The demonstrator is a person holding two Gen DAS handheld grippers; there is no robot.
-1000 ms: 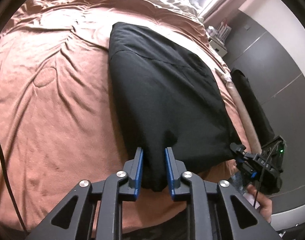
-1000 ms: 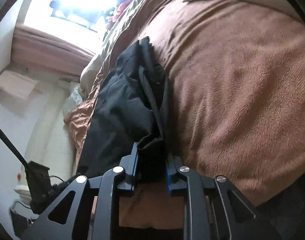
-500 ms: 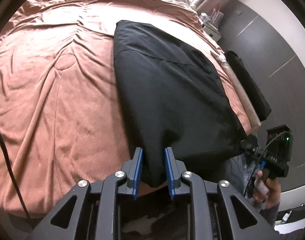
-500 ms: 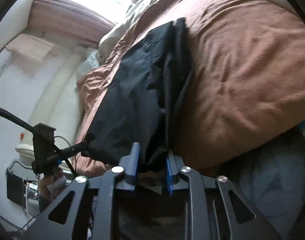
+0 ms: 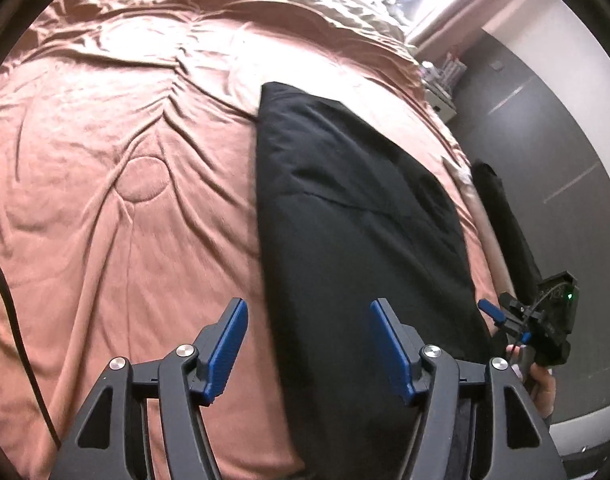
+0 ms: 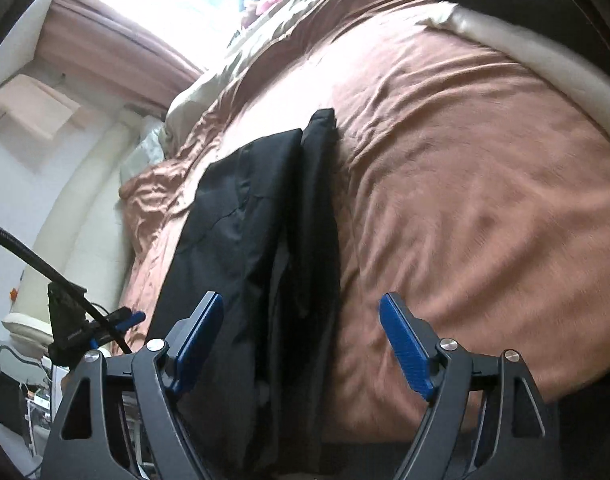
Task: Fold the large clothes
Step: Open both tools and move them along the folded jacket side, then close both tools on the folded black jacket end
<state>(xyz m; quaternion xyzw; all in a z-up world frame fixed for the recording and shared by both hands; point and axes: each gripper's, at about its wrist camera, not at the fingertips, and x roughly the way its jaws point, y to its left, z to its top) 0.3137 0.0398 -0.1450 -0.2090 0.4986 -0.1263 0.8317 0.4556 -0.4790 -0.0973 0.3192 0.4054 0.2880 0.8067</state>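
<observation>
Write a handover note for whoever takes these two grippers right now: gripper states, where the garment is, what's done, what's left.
Left gripper: open, jaws have just been opening; the black garment lies below them, pads clear of it.
Right gripper: open, jaws have just been opening, nothing pinched; the garment's layered edge lies below.
Garment: laid out long and narrow on the brown bedspread, near end at the bed's edge, resting on its own.
Done: lengthwise fold made and released.
Left: likely fold it crosswise into a smaller stack; regrip the near end first.
</observation>
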